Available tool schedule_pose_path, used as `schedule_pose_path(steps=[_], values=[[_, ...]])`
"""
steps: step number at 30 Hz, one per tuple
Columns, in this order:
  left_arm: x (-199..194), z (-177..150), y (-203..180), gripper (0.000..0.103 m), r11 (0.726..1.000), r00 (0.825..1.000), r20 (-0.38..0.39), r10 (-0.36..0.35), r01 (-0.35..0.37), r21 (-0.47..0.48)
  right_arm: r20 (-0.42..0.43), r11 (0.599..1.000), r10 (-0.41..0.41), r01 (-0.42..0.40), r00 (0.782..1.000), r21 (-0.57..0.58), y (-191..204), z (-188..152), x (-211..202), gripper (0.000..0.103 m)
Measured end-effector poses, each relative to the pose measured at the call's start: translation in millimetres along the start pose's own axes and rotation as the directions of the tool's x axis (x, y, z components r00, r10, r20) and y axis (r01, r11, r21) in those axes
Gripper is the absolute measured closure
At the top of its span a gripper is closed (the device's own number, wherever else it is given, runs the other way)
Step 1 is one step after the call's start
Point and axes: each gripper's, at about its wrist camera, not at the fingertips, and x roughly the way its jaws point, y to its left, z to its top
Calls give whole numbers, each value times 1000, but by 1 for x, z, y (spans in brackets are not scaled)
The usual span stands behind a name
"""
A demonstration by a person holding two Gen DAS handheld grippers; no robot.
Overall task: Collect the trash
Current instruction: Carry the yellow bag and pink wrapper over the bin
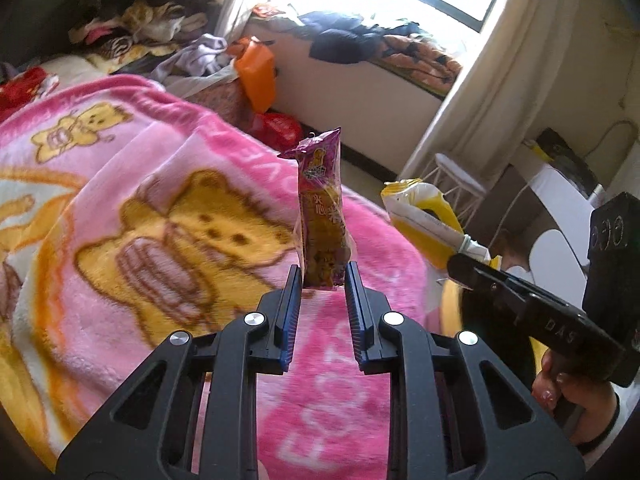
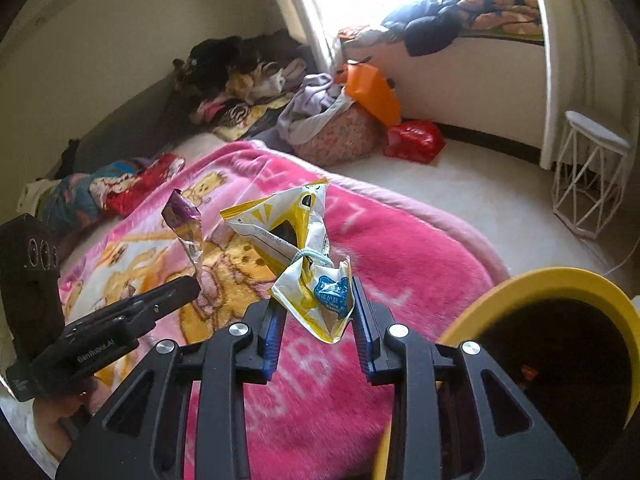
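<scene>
the pink plush teddy-bear blanket lies broad and bare under both grippers; open room above it. the left gripper carries an upright purple snack wrapper, and the right gripper a crumpled yellow-and-white packet, the two side by side with only a narrow gap between them. a round yellow-rimmed bin stands close at the blanket's right edge, mouth unblocked. beyond it pale floor is free up to a white wire-frame stool. the far end is crowded: heaped clothes, an orange bag, a red plastic bag.
</scene>
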Motion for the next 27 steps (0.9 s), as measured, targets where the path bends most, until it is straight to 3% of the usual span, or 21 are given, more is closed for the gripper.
schedule_pose_path(steps=[27], values=[[-21,1,-82,86,982,992,28,-124,119,146,127,990,-94,79,987,119,-49,-28,-93,74]])
